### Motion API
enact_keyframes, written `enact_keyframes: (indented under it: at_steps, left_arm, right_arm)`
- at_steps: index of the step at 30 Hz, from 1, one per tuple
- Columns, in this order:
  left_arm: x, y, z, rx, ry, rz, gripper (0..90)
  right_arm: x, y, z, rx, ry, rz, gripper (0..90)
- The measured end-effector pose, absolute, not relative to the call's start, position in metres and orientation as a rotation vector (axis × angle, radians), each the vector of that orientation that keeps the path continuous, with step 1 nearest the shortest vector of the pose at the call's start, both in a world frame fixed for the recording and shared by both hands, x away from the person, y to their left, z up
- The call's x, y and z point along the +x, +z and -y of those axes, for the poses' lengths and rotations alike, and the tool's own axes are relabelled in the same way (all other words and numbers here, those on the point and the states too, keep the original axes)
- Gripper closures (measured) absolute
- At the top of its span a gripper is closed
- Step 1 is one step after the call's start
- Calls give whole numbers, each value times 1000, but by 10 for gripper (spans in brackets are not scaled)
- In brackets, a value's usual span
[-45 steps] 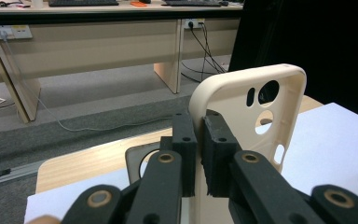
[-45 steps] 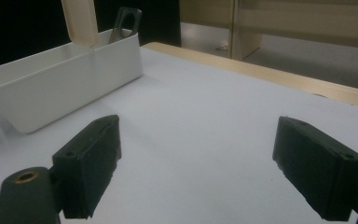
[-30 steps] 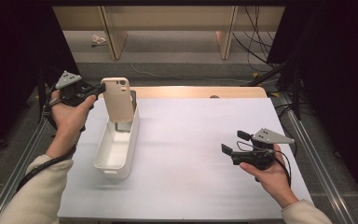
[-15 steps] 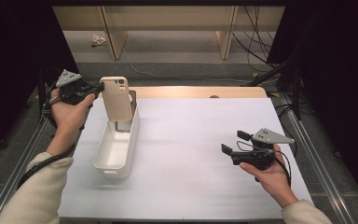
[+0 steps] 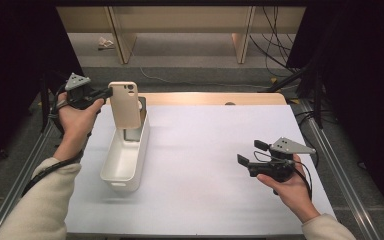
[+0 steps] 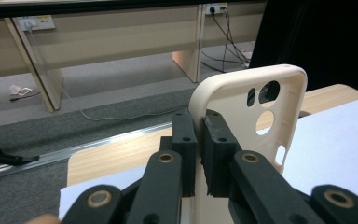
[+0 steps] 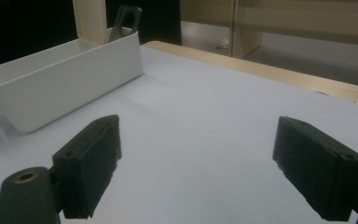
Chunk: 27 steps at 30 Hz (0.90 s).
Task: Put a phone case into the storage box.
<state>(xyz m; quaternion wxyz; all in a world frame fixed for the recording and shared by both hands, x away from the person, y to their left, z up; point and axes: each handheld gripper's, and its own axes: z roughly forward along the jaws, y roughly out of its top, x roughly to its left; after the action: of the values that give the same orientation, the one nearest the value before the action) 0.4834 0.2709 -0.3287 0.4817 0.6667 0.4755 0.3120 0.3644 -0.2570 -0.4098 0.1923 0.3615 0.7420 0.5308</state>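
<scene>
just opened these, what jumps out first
A beige phone case held upright over the far end of the white bin at the table's left, its edge pinched in the left gripper. Behind it a dark case leans in the bin. At the right, the right gripper hovers open over bare white tabletop.

The white sheet on the desk (image 5: 205, 165) lies bare between the white bin (image 5: 125, 155) and the right tool (image 5: 247, 162), whose jaws stand wide apart with nothing between them, so a hand could cross there freely. The bin blocks the left side. At its far end the beige phone case (image 5: 126, 105) stands upright, pinched by the left tool (image 5: 105, 93), with a dark case (image 5: 141, 107) behind it.
</scene>
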Motion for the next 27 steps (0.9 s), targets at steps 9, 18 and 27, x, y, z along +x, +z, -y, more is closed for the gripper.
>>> enact_keyframes:
  at_steps: [9, 18, 27]
  left_arm:
    - [494, -334, -270, 1628, 744, -1184, 843]
    - [503, -345, -263, 1671, 744, -1190, 842]
    - [511, -357, -257, 1699, 733, -1209, 841]
  right_arm:
    - [364, -410, 257, 1014, 1493, -2083, 162]
    - [364, -410, 257, 1014, 1492, -2083, 162]
    - [365, -410, 258, 1013, 1495, -2083, 162]
